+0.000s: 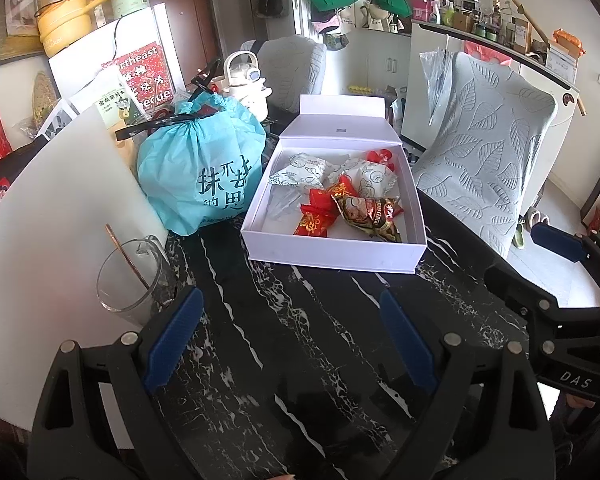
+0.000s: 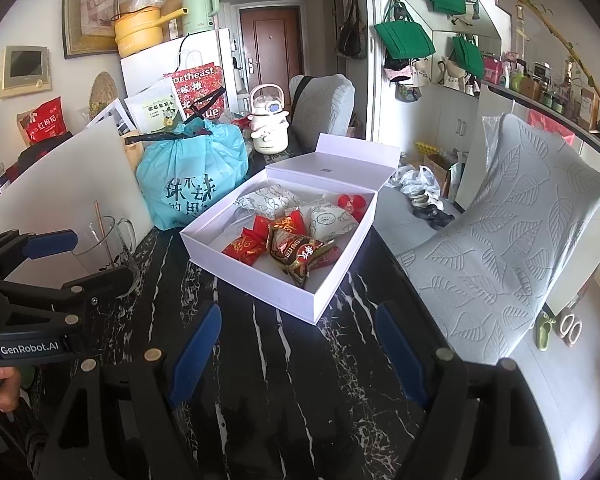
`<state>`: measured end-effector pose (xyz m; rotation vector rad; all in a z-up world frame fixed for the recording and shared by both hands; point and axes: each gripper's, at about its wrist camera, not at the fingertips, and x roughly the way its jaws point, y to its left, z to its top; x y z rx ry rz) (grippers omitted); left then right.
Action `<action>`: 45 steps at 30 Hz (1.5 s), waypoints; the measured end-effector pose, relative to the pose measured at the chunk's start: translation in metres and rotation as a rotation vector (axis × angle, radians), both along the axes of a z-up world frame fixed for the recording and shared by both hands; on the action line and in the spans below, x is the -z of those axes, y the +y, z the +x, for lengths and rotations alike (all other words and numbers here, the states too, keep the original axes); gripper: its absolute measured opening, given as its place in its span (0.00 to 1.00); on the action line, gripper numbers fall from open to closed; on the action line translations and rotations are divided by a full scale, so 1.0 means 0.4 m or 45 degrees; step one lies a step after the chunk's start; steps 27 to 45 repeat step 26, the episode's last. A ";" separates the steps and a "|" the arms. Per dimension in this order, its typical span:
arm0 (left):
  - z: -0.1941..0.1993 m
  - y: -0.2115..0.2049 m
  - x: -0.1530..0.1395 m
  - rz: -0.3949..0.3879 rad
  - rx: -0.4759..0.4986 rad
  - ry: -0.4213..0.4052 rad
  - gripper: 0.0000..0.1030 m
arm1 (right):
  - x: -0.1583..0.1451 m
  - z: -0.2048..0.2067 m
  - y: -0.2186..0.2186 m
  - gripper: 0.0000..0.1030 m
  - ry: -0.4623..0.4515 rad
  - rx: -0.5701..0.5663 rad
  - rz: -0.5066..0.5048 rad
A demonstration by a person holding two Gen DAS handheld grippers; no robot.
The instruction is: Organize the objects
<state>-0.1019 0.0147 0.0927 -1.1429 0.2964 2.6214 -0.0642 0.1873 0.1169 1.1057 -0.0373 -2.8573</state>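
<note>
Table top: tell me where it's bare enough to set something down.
The black marble table is bare between the white box and both open tools. A narrow strip runs between box and teal bag. Crowded: the far left, around the bag, glass cup and kettle.

White box (image 1: 332,252), black-marbled table (image 1: 300,340)

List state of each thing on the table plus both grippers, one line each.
white box: lid up, snack packets inside
snack packets: sealed, lying loose in the box
blue bag: tied shut at the top, standing
glass cup: upright, straw inside
white kettle: upright, lid on
left gripper: open, nothing between the pads
right gripper: open, nothing between the pads
</note>
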 end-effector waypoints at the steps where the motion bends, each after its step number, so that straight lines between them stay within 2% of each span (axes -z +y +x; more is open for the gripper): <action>1: -0.001 0.000 0.000 0.000 -0.001 -0.001 0.87 | 0.000 0.000 0.000 0.78 0.000 0.001 0.001; 45: -0.009 0.004 0.007 -0.021 0.009 -0.021 0.87 | 0.028 0.003 0.006 0.78 -0.037 -0.005 -0.009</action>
